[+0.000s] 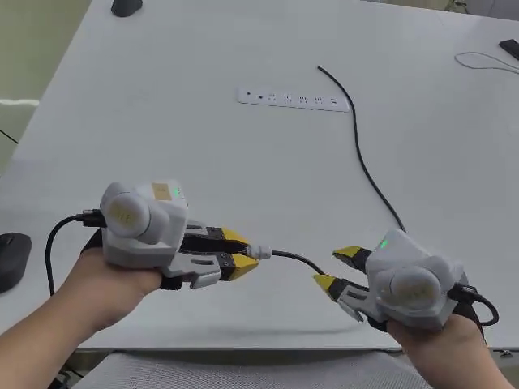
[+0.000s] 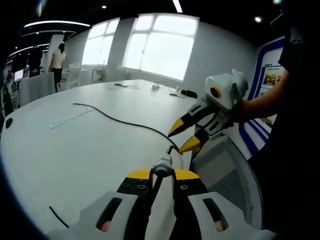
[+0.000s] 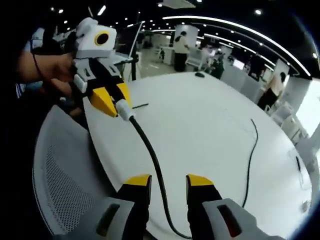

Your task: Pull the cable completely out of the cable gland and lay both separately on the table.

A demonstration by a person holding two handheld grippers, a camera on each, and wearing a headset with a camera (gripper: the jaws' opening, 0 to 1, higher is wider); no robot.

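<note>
My left gripper (image 1: 247, 253) is held above the table's near edge, shut on a small white cable gland (image 1: 260, 252) that pokes out past its yellow tips. In the left gripper view the gland (image 2: 162, 164) sits between the closed jaws (image 2: 163, 174). A black cable (image 1: 293, 258) leaves the gland and runs right between the jaws of my right gripper (image 1: 335, 267), which is open. The right gripper view shows the cable (image 3: 156, 165) passing between its spread tips (image 3: 168, 181) without being pinched, with the left gripper (image 3: 117, 102) and the gland (image 3: 125, 111) beyond. The cable's far length (image 1: 361, 158) lies across the table.
A white power strip (image 1: 293, 100) lies mid-table. A dark mouse (image 1: 12, 259) sits at the left edge, and another dark object (image 1: 126, 6) lies at the far edge. A thin white cable (image 1: 482, 61) lies at the top right. A mesh chair seat (image 1: 243, 369) is just below the table edge.
</note>
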